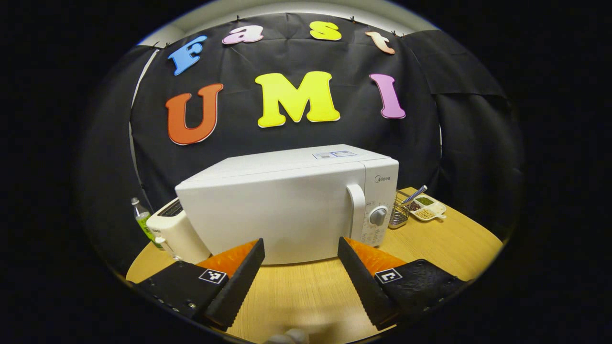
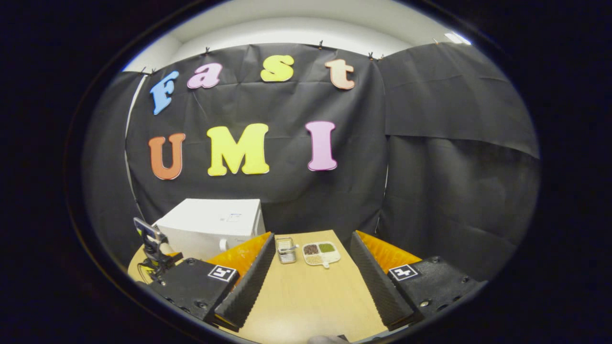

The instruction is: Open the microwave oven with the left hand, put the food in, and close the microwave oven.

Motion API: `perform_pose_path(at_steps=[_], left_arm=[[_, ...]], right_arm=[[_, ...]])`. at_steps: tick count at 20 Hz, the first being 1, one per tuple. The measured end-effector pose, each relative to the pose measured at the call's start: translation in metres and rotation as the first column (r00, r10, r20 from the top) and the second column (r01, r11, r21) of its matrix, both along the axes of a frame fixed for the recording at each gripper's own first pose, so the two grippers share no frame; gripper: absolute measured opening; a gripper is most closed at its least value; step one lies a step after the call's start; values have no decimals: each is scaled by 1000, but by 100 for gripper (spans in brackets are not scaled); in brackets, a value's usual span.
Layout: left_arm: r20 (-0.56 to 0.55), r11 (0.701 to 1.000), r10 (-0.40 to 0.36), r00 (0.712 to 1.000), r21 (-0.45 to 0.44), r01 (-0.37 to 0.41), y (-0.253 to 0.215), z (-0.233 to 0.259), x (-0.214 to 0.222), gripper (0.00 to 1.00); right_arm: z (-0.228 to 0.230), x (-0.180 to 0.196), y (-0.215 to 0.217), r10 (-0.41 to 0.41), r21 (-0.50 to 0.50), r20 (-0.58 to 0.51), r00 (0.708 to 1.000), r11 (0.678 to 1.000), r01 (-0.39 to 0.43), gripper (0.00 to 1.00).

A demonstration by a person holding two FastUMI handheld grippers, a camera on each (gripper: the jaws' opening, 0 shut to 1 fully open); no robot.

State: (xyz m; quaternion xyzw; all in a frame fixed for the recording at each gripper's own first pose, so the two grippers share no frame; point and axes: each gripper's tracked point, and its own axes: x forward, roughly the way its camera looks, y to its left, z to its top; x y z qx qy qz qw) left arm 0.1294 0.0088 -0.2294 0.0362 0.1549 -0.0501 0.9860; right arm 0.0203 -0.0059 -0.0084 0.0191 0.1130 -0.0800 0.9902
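Observation:
A white microwave oven stands on the round wooden table, door shut, its vertical handle and dial at the right of the front. My left gripper is open, a little in front of the door, nothing between its fingers. The food is a white divided dish of grains and beans, lying on the table to the right of the microwave. My right gripper is open, short of the dish. The dish also shows in the left gripper view.
A white toaster and a small green bottle stand left of the microwave. A wire basket with a utensil sits between microwave and dish. The other gripper's camera mount shows at the left of the right gripper view.

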Motion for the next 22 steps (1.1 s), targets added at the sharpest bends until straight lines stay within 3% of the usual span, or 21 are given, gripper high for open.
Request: perform_pose_path(at_steps=[3, 4, 5, 6, 7, 10, 14, 22], left_arm=[[27, 999, 7, 1000, -36, -6, 15, 37, -46, 97], [38, 999, 1, 999, -50, 1, 17, 51, -61, 96], [53, 999, 3, 999, -53, 0, 22, 66, -76, 96], [72, 999, 9, 997, -46, -6, 28, 81, -90, 96], [99, 999, 16, 995, -35, -12, 32, 98, -102, 97], [155, 997, 65, 986, -54, -57, 38, 146, -140, 96], [193, 985, 162, 968, -88, -147, 37, 192, -191, 96], [271, 974, 221, 937, -101, -201, 19, 248, -244, 95]], right_arm=[[8, -9, 13, 12, -30, 25, 1000, 999, -12, 100], [12, -14, 17, 22, -45, 40, 999, 999, -20, 92], [17, -18, 23, 35, -57, 52, 998, 998, -32, 100], [18, -22, 29, 52, -65, 63, 997, 997, -48, 100], [21, -26, 37, 76, -64, 75, 994, 995, -72, 92], [20, -38, 49, 161, -56, 92, 983, 986, -156, 100], [23, -57, 42, 236, -30, 105, 966, 972, -234, 99], [21, -109, 10, 296, -22, 150, 943, 955, -296, 99]])
